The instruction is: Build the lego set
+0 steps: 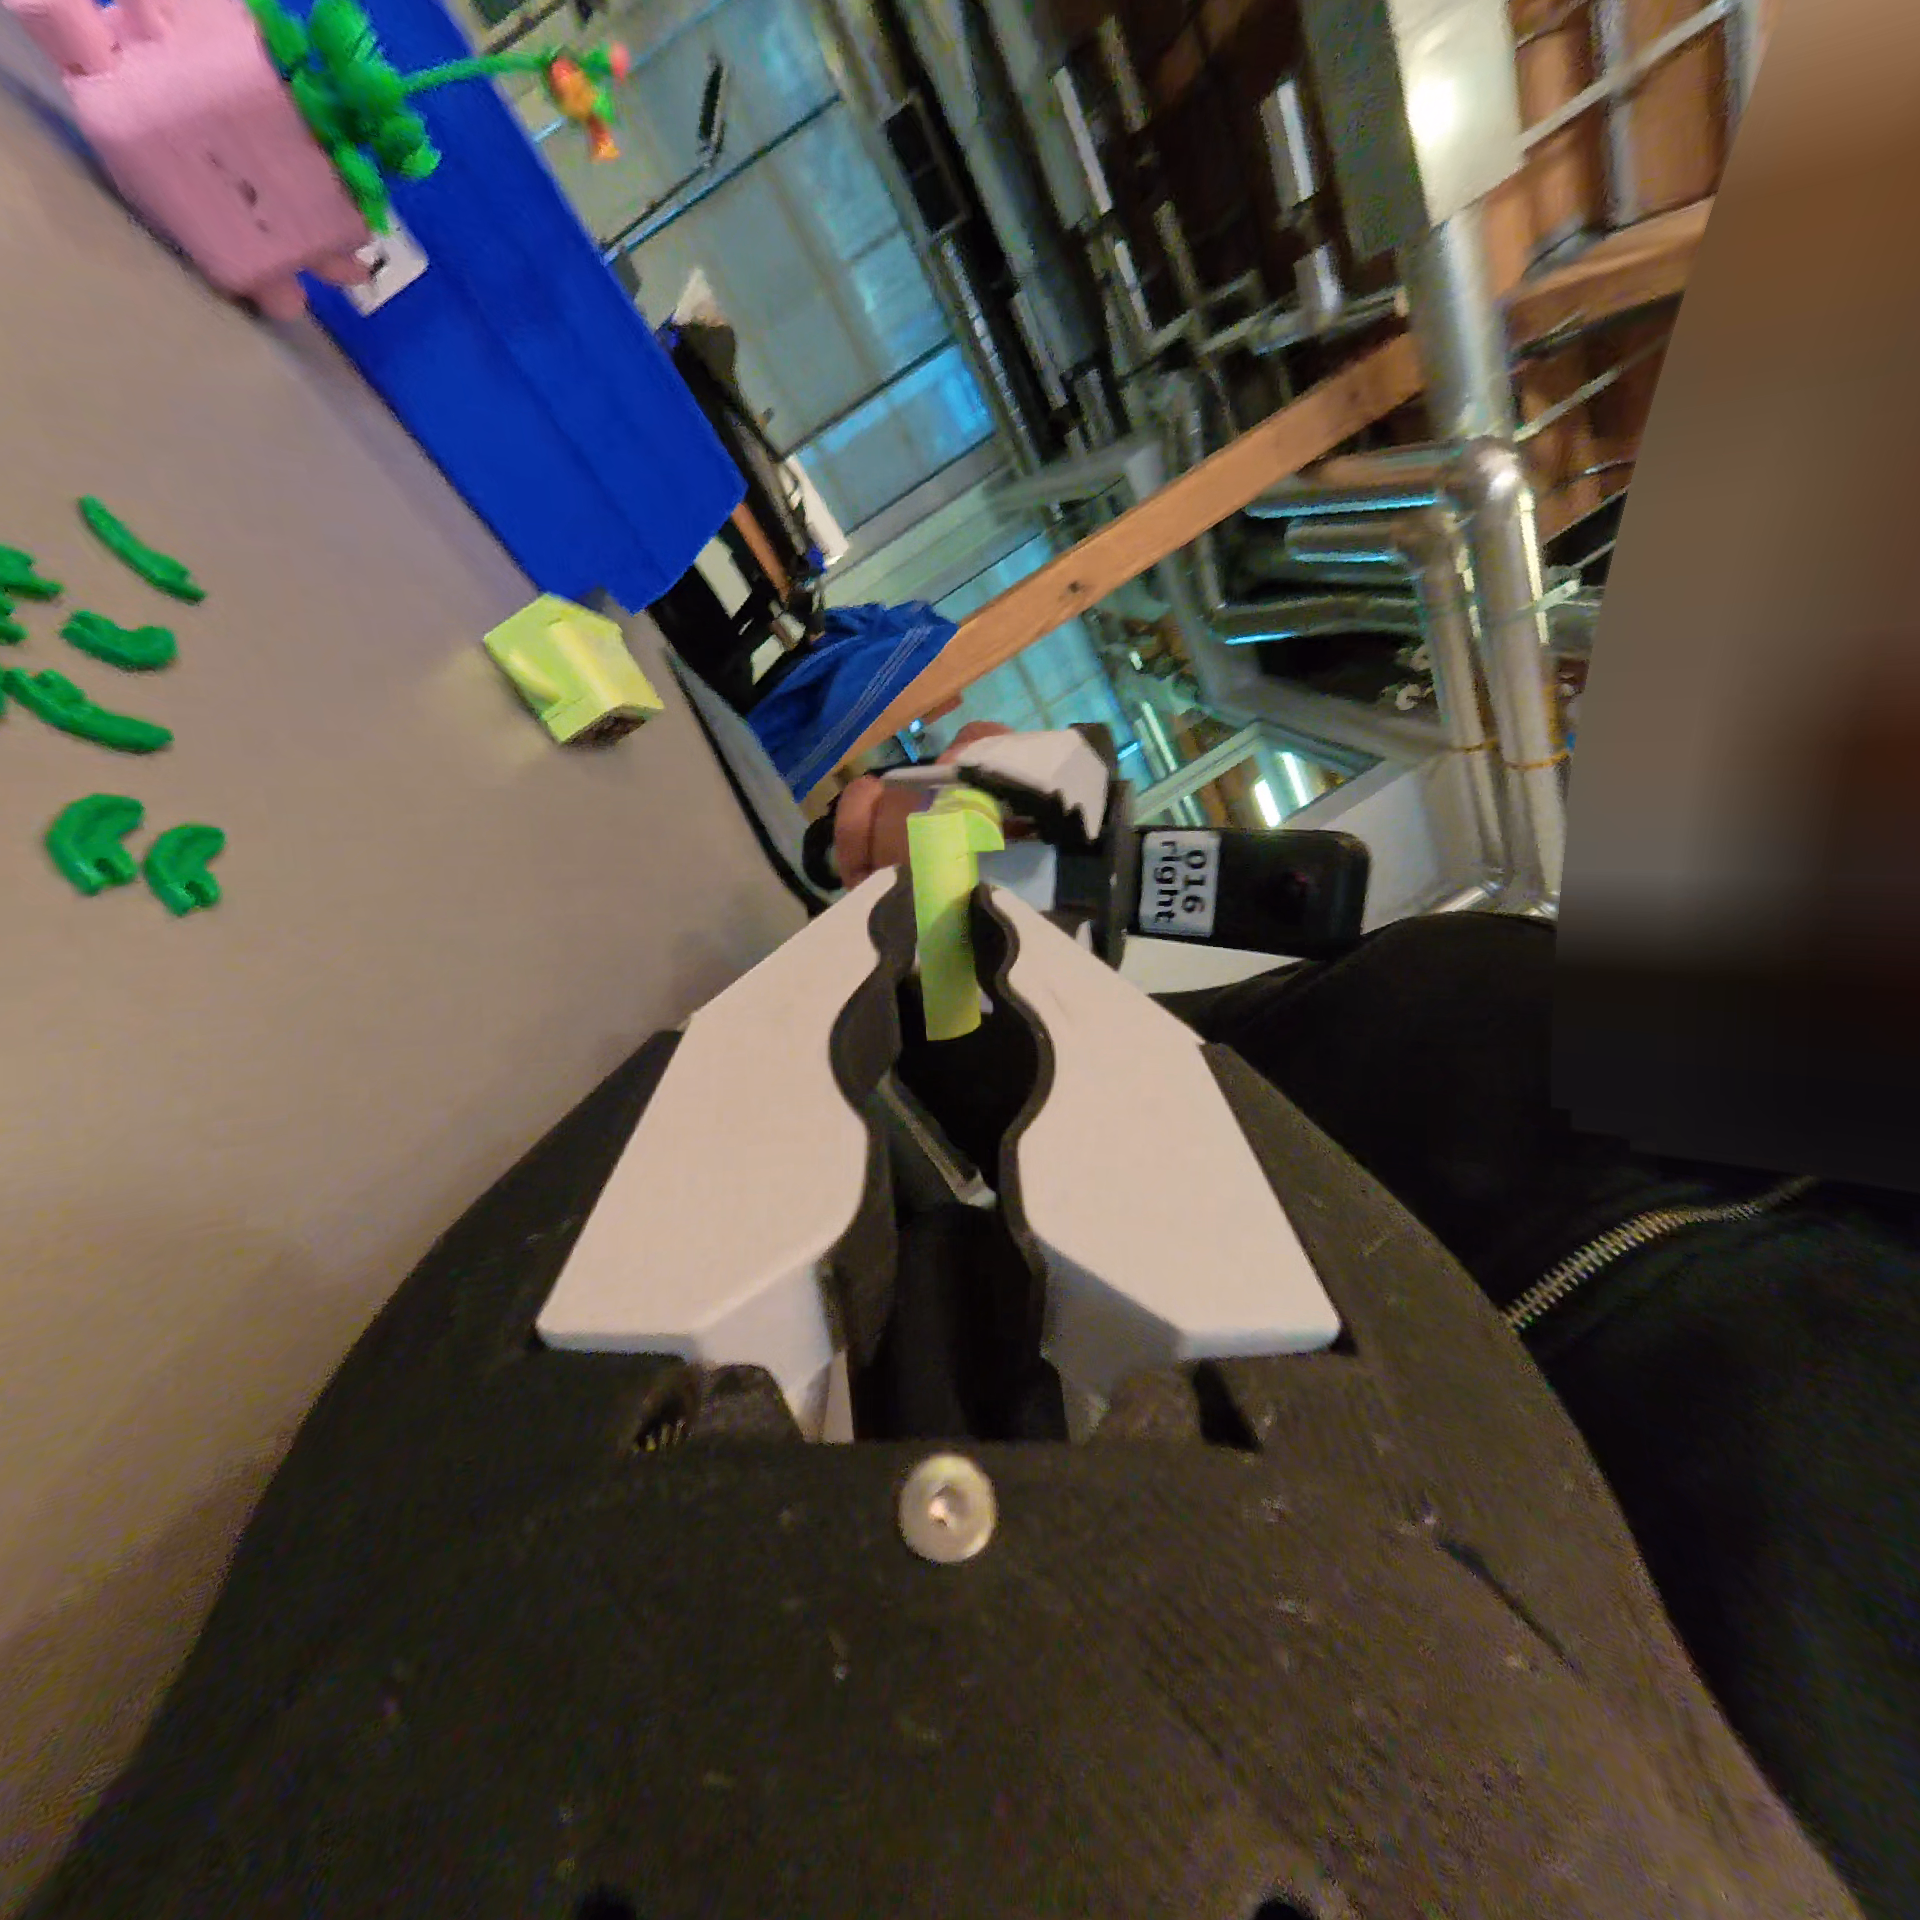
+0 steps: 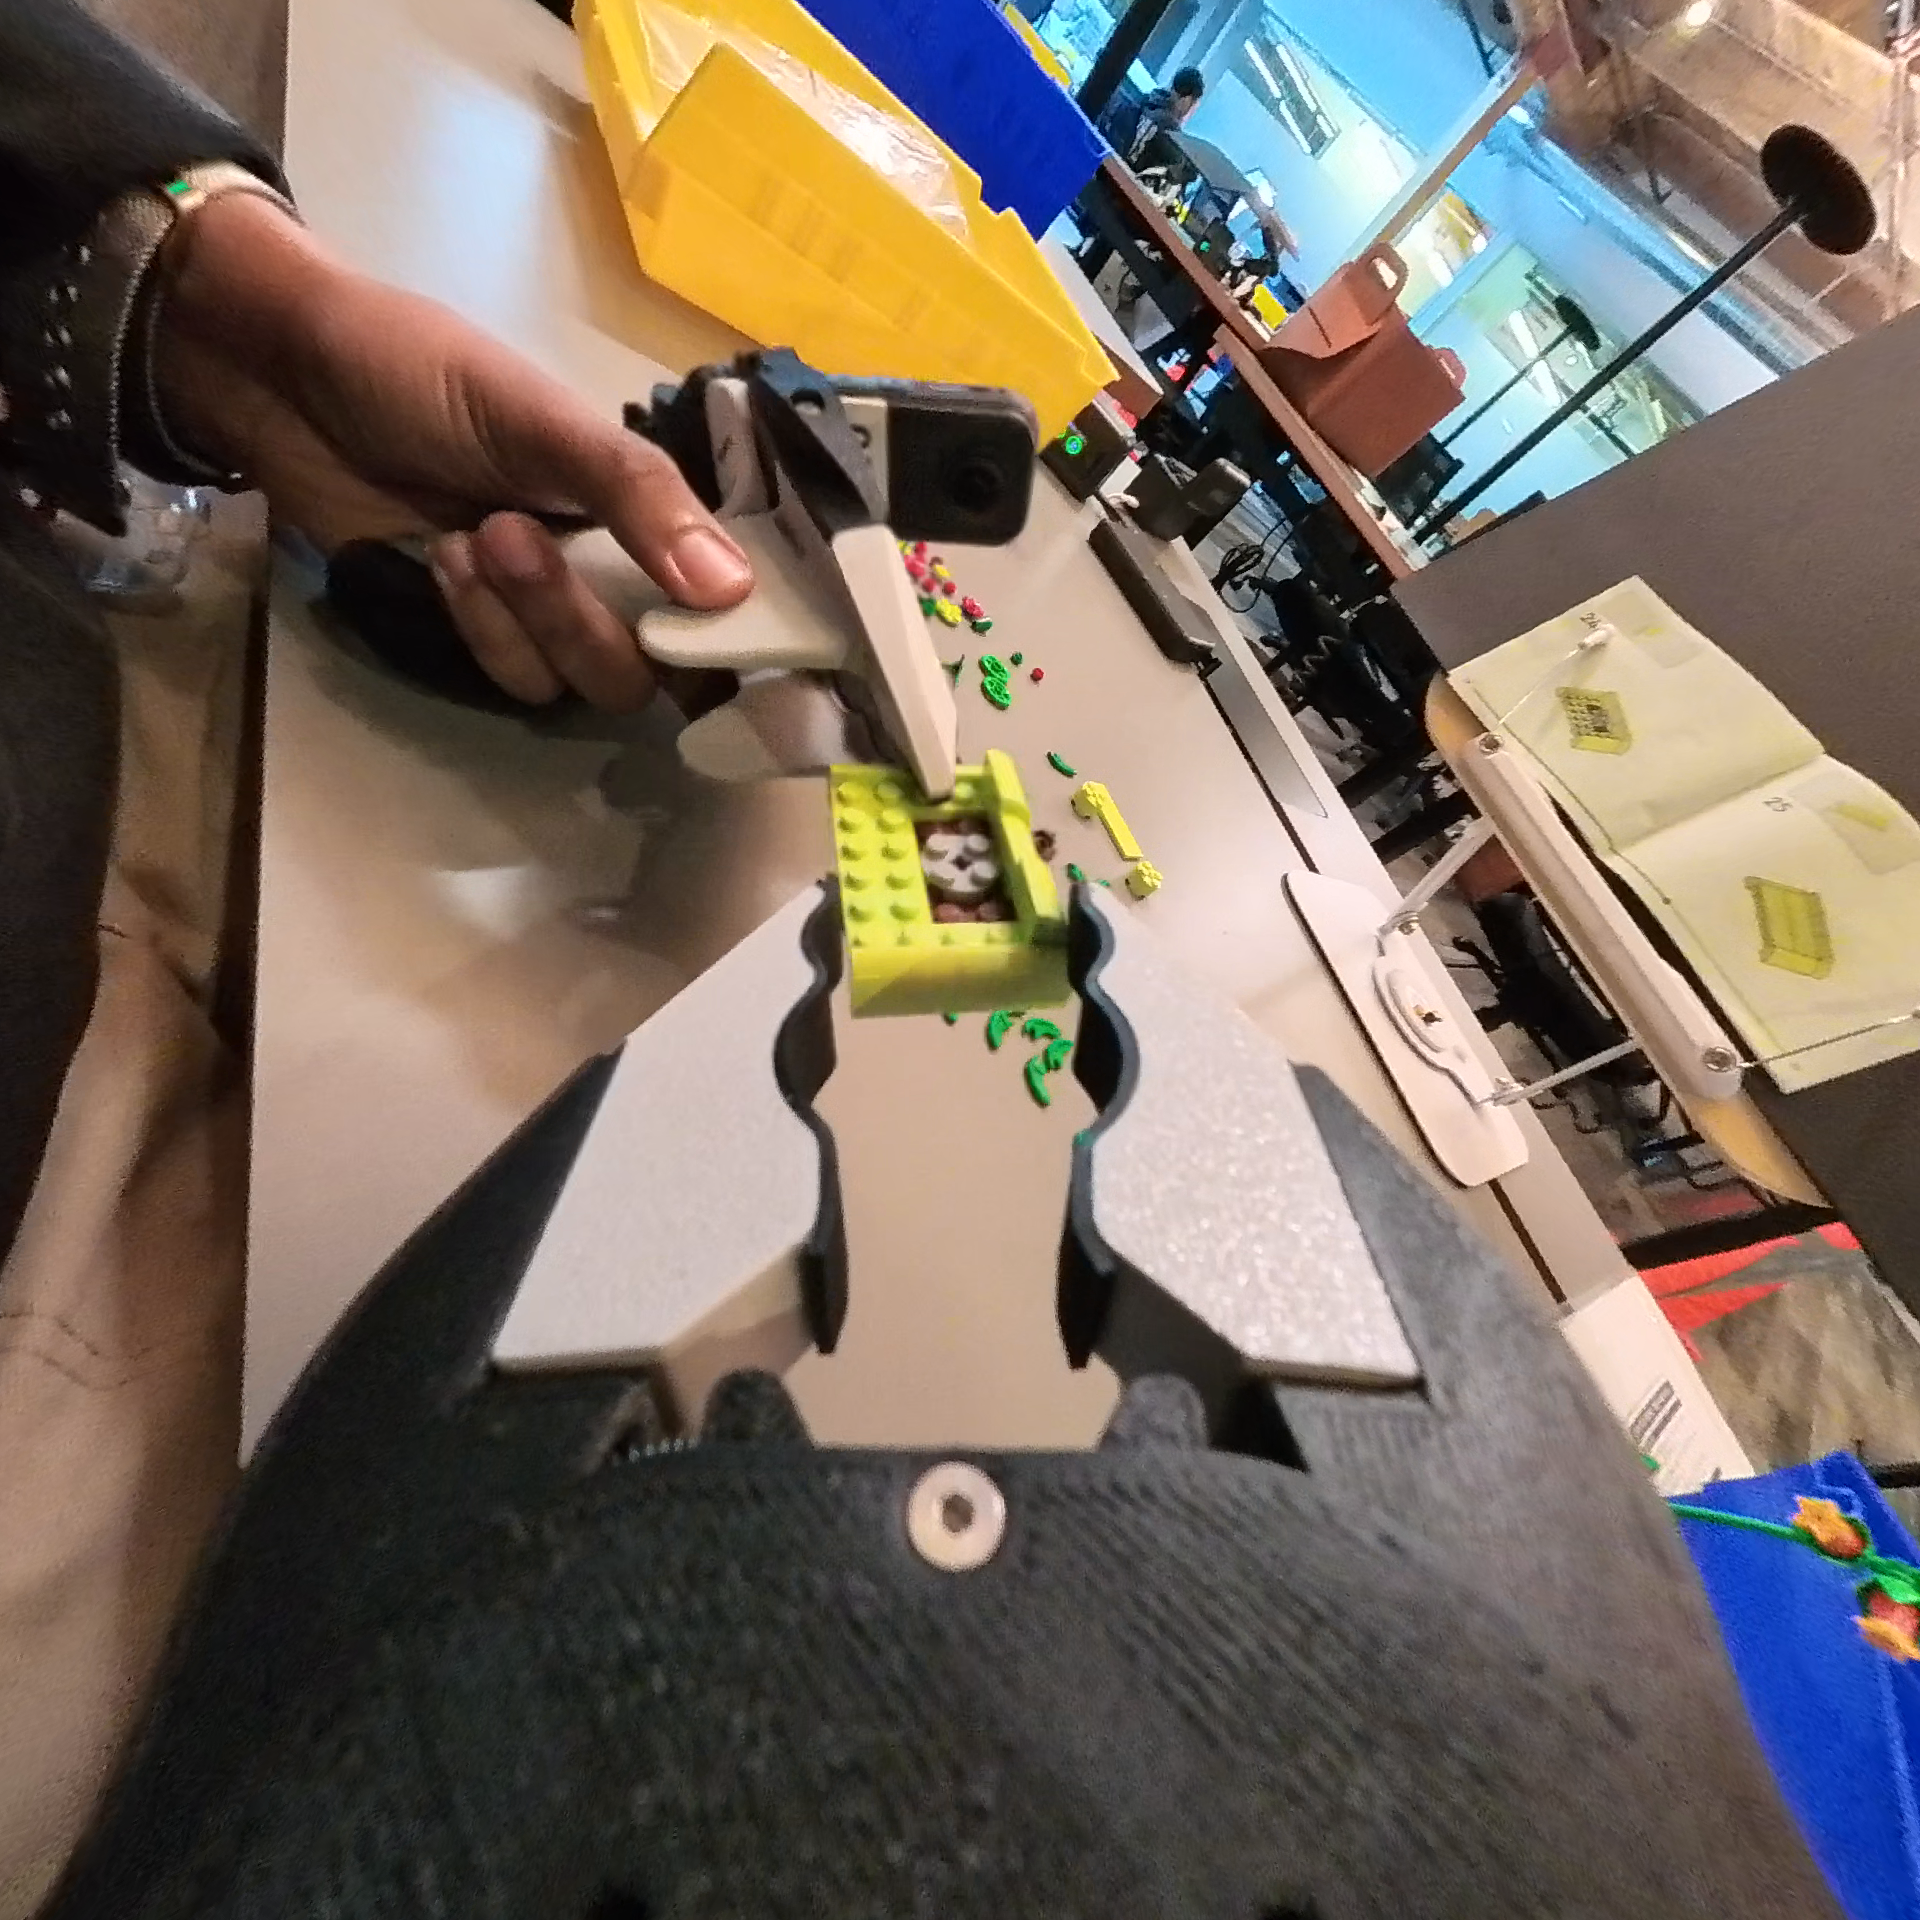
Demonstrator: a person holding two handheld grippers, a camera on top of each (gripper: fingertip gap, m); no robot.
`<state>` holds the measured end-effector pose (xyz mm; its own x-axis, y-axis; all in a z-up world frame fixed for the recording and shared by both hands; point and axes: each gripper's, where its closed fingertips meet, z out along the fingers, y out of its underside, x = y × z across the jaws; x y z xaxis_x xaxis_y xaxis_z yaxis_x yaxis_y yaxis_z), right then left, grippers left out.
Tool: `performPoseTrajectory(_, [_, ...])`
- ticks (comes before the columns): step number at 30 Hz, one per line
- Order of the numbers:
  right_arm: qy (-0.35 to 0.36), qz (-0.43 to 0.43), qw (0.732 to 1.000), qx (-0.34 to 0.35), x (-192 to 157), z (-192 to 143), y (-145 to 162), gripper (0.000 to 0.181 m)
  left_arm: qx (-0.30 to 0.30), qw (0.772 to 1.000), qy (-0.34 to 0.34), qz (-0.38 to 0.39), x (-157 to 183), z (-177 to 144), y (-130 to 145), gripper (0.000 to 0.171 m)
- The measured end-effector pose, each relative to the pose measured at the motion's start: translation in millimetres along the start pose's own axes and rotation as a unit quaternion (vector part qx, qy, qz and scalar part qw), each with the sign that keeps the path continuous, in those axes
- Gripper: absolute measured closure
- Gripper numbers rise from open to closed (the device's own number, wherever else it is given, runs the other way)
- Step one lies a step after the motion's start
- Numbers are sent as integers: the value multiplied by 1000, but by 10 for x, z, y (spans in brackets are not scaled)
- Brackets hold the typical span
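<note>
Pinching the lime lego frame (image 2: 940,899) by one thin wall, left gripper (image 1: 948,935) is clamped on it above the table (image 2: 436,790), right gripper (image 2: 951,940) spread around its lower edge; light, rigid, likely twists—grip both outer walls.

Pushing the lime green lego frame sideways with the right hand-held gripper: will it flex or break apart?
Probably stiff: the lime green lego frame is thick stacked bricks. The left hand-held gripper pinches only one edge, so it may pivot. Likely light.
</note>
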<state>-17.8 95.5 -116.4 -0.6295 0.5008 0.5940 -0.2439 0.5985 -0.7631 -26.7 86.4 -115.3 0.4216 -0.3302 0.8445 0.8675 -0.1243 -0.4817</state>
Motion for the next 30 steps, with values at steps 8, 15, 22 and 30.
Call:
performPoseTrajectory(8, [-62, 331, 931, 142, 227, -128, -220, 121, 38, 982, 14, 182, 331, -66, -59, 165])
performPoseTrajectory(15, [-137, 380, 904, 140, 103, -87, -304, 131, 9, 968, -2, 251, 366, 13, 54, 166])
performPoseTrajectory(22, [-143, 376, 902, 159, 115, -108, -334, 160, 4, 969, 3, 248, 367, 37, 76, 166])
performPoseTrajectory(30, [-142, 350, 917, 127, 80, -108, -287, 153, 7, 965, -3, 262, 375, 34, 72, 166])
